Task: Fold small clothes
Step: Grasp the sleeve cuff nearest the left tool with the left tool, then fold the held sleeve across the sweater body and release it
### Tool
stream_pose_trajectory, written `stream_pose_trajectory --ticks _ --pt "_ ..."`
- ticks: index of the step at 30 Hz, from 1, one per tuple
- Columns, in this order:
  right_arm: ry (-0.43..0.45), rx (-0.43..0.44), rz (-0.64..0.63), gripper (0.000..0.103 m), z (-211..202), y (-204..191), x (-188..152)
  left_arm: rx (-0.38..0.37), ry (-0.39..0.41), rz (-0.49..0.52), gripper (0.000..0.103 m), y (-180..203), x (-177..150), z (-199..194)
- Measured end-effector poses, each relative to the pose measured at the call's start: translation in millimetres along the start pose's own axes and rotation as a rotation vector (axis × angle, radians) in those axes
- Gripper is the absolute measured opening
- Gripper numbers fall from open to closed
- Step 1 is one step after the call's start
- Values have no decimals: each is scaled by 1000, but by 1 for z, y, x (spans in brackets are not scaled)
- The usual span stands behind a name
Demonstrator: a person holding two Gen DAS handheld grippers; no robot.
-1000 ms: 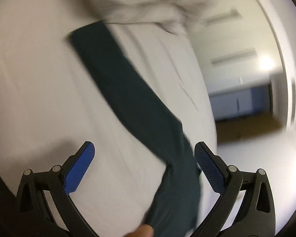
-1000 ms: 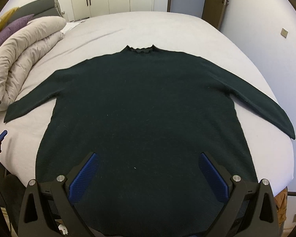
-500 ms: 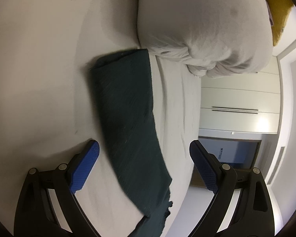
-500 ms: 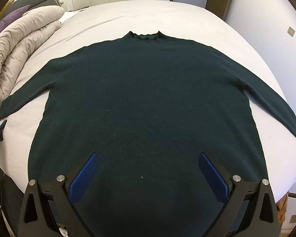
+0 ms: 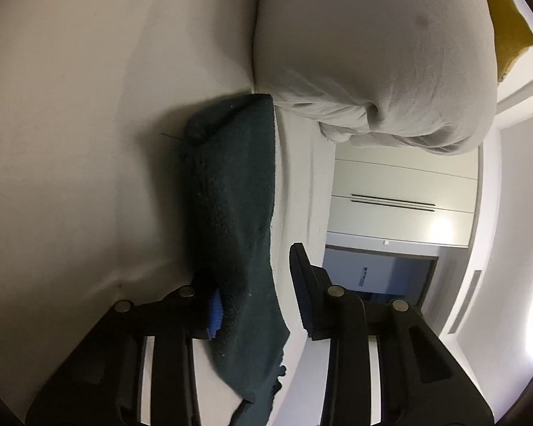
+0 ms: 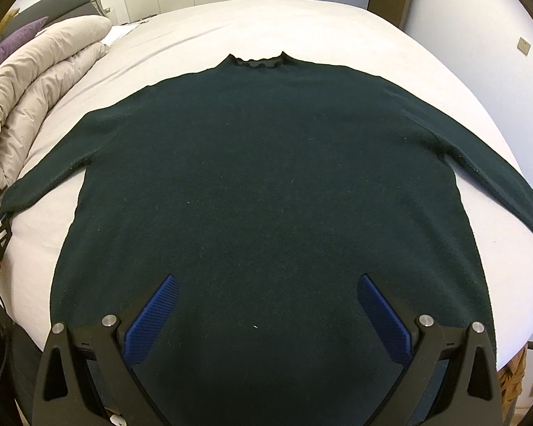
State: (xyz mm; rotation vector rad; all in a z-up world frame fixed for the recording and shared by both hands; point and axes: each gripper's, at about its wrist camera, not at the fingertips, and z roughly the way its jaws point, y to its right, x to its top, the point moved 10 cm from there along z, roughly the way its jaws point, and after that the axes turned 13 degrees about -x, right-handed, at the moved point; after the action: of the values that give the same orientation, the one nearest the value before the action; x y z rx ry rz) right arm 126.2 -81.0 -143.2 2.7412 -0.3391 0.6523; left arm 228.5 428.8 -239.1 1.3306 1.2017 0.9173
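With the left gripper [image 5: 256,294] closing around the sweater [image 6: 266,195] sleeve [image 5: 234,191] and the right gripper [image 6: 266,305] hovering wide open, I'd pinch the cuff squarely before lifting it inward.

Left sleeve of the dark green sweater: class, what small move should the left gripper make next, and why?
Probably finish closing on the sleeve, then lift it across the sweater. The left gripper's jaws are closing with the cuff between them, and the sweater lies flat and unfolded on the bed.

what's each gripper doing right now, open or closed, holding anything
Left gripper: closing, the sweater sleeve between its fingers.
Right gripper: open, holding nothing, above the sweater.
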Motion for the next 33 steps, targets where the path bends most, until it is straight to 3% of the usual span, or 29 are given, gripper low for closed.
stream_pose_trajectory --ticks 5,9,12,15,17,19,21,22,25,31,33 --pt "10 31 18 100 2 2 4 149 7 185 10 16 -4 3" --pt "-3 66 63 97 9 11 7 248 -58 461 9 63 -39 34" --pt "-10 87 96 94 13 21 10 283 -163 736 8 108 -106 76" --pt "-6 97 138 94 17 38 16 320 -304 1089 8 136 -200 118" --pt "-9 103 174 94 21 52 22 364 -404 1370 8 128 -274 139" --pt "-17 123 209 94 25 64 29 410 -495 1655 8 96 -340 149" --pt "-17 167 240 94 29 72 39 445 -539 1813 8 63 -370 141" --pt "-13 189 248 94 31 73 45 459 -567 1864 8 43 -379 134" --pt "-19 292 269 94 41 63 68 480 -592 1888 8 11 -382 124" --pt "-165 641 318 82 67 -15 119 450 -586 1767 8 13 -359 135" --pt "-243 714 334 79 78 -45 129 443 -581 1741 8 9 -350 138"
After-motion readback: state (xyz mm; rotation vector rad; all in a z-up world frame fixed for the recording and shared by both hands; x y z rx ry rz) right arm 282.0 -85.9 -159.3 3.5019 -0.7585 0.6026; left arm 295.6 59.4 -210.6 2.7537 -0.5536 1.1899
